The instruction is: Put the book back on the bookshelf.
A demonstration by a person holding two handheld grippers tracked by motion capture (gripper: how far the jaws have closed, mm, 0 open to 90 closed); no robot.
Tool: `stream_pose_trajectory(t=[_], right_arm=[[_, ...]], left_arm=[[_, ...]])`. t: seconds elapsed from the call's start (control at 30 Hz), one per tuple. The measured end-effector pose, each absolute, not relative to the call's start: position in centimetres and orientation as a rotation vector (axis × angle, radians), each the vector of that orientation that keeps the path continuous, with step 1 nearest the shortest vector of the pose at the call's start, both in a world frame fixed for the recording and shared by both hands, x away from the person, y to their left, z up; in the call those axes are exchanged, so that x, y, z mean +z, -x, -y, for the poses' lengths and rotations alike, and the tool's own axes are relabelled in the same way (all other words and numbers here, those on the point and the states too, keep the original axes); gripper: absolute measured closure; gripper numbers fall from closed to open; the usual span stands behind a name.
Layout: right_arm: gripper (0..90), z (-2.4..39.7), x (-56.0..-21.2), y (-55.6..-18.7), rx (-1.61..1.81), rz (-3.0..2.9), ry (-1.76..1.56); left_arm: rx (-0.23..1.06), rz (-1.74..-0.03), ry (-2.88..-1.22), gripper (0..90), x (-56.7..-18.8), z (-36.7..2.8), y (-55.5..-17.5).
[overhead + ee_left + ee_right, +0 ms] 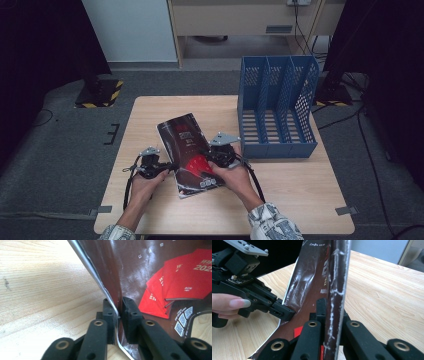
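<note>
A dark brown glossy book [186,142] with red booklets printed on its cover lies slanted on the wooden table [300,200], its near end lifted. From the left, my left gripper [171,167] holds the book's left edge. In the left gripper view its jaws [119,305] are pressed onto the thin cover edge of the book [150,270]. My right gripper [212,160] is shut on the book's right edge. The right gripper view has that gripper [332,308] clamping the worn spine of the book [312,285], with the left gripper [284,311] pinching the far side.
A blue file rack [277,107] with three slots stands on the table's back right, close beside the right hand. Bare tabletop lies in front of the book and to the left. Dark stands and cables sit on the floor around the table.
</note>
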State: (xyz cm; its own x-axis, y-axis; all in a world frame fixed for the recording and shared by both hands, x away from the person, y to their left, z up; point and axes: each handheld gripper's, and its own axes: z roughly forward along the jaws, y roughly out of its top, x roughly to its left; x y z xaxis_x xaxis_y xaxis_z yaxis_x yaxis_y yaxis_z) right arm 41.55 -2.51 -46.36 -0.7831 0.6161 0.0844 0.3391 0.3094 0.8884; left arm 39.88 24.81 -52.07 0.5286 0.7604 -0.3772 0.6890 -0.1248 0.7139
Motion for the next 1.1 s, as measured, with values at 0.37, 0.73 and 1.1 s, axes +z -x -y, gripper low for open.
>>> stream_pose_trajectory(t=[0.37, 0.73, 1.1], right_arm=[[81.8, 3.2, -45.4, -41.7, 1.491, -2.335, -0.828], [70.2, 3.4, -42.2, -42.5, 1.505, -2.367, -0.728], [86.4, 2.5, -40.2, -43.3, 1.376, -2.409, -0.755]], left_arm=[[0.129, -1.153, -1.868, 86.6, -50.7, -24.9, -39.6], [0.206, -1.066, -1.906, 87.3, -49.3, -24.5, -39.2], [0.208, -1.034, -1.925, 86.8, -48.9, -24.5, -39.2]])
